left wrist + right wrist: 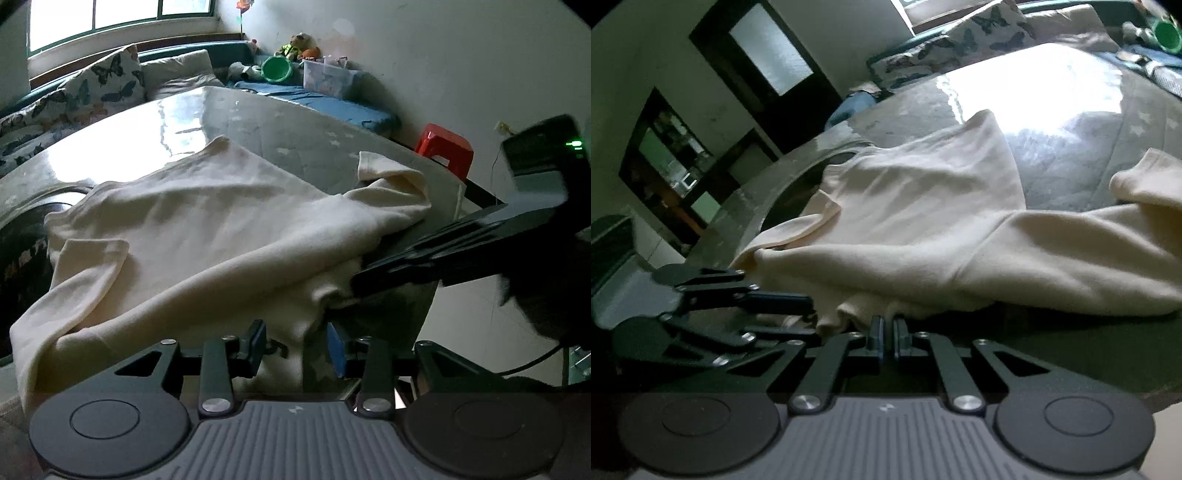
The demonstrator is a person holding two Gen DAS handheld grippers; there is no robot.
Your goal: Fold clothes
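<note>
A cream long-sleeved shirt (207,229) lies spread and partly bunched on a glossy grey table (258,122); it also shows in the right wrist view (923,229). My left gripper (297,347) has its fingers apart with the shirt's near hem hanging between them. In the left wrist view my right gripper (354,291) reaches in from the right with its tip at the hem. In its own view my right gripper (889,332) is closed, its fingers nearly touching right at the bunched hem. My left gripper (809,310) shows there at the left, at the same hem.
A bench with butterfly cushions (107,81) and a blue mat (332,103) lies behind the table. A green bucket (276,68), a clear box (327,77) and a red stool (445,147) stand at the right. A dark doorway (764,59) is at the left.
</note>
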